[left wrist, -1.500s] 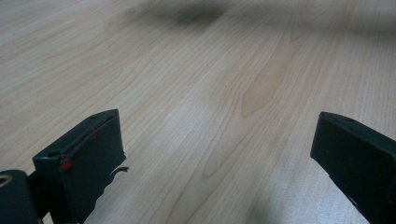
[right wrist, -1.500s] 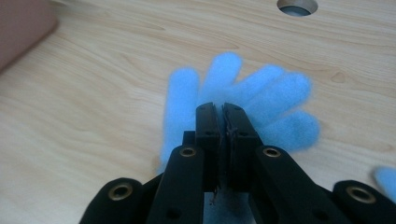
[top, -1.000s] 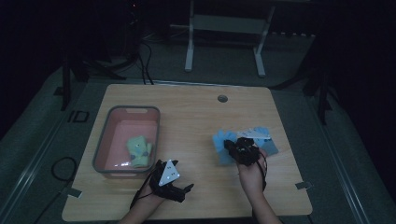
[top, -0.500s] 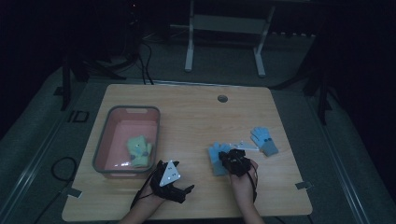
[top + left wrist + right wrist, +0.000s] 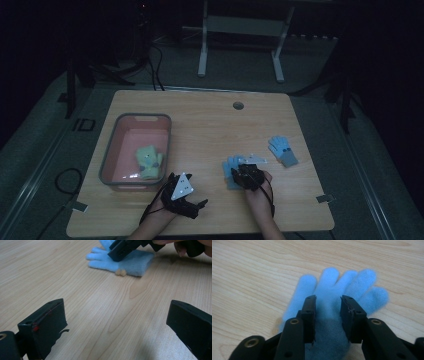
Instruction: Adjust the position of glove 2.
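A light blue glove lies flat on the wooden table, front right of centre. My right gripper sits on its palm; in the right gripper view the jaws stand narrowly apart, pinching the blue glove between them. A second blue glove with a grey cuff lies farther right. My left gripper rests near the front edge, open and empty, facing the first glove. A yellow-green glove lies in the pink bin.
The pink bin stands at the table's left. A round cable hole sits near the far edge. Bare wood stretches between the bin and the gloves. A white frame stands on the floor beyond the table.
The right gripper has pulled one blue glove left and toward the front edge, away from the other, which stayed at the right. The left gripper has kept its place.
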Motion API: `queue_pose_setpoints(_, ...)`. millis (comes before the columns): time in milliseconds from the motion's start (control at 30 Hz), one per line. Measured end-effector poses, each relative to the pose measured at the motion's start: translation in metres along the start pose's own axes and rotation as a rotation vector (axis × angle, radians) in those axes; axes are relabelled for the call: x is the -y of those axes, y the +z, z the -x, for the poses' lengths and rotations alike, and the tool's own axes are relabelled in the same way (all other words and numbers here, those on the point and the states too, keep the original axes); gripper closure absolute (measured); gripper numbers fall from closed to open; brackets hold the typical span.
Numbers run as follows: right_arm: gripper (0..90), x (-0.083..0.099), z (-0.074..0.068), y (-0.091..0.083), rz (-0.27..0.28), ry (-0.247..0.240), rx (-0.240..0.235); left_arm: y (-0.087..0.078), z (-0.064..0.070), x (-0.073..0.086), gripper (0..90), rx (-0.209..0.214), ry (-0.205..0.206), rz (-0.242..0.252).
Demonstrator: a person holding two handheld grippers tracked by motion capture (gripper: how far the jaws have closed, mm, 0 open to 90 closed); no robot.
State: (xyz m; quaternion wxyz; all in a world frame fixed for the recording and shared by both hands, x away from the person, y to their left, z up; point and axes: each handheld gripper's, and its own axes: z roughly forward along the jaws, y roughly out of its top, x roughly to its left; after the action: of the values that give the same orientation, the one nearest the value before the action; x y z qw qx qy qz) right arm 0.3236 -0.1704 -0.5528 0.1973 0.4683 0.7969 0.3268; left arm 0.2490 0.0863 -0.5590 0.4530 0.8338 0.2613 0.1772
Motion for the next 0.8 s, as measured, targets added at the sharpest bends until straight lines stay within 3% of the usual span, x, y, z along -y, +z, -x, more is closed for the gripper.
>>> queue_pose_setpoints(300,55.7,-0.012,0.018,-0.021,0.040,0.035,-0.052,0.001,0.000,0.001,2.9,0.004,0.003,-0.002)
queue_pose_setpoints(400,55.7,-0.018,0.037,-0.033,0.063,0.010,-0.057,0.001,0.000,0.001,2.9,0.004,0.002,-0.004)
queue_pose_setpoints(433,55.7,-0.018,0.037,-0.033,0.063,0.010,-0.057,0.001,0.000,0.001,2.9,0.004,0.002,-0.004)
queue_pose_setpoints(467,55.8,-0.019,0.049,-0.038,0.067,-0.001,-0.058,0.001,0.000,0.001,2.9,0.003,-0.002,-0.001)
queue_pose_setpoints(533,56.1,-0.019,0.054,-0.039,0.067,-0.001,-0.053,0.001,0.000,0.001,2.9,0.003,-0.003,0.000)
queue_pose_setpoints(567,56.9,-0.019,0.065,-0.044,0.072,-0.009,-0.054,0.001,0.000,0.001,2.9,0.004,-0.005,0.000)
queue_pose_setpoints(600,56.9,-0.019,0.065,-0.044,0.072,-0.009,-0.054,0.001,0.000,0.001,2.9,0.004,-0.005,0.000)
queue_pose_setpoints(633,57.0,-0.019,0.078,-0.048,0.082,-0.016,-0.059,0.001,0.000,0.002,2.9,0.004,-0.005,-0.002)
queue_pose_setpoints(700,57.0,-0.019,0.082,-0.049,0.084,-0.016,-0.063,0.002,0.000,0.002,2.9,0.004,-0.006,-0.002)
queue_pose_setpoints(733,57.5,-0.018,0.095,-0.052,0.089,-0.011,-0.051,0.002,0.000,0.002,2.9,0.004,-0.007,-0.001)
queue_pose_setpoints(800,57.5,-0.017,0.099,-0.053,0.089,-0.007,-0.053,0.001,0.000,0.002,2.9,0.001,-0.006,0.000)
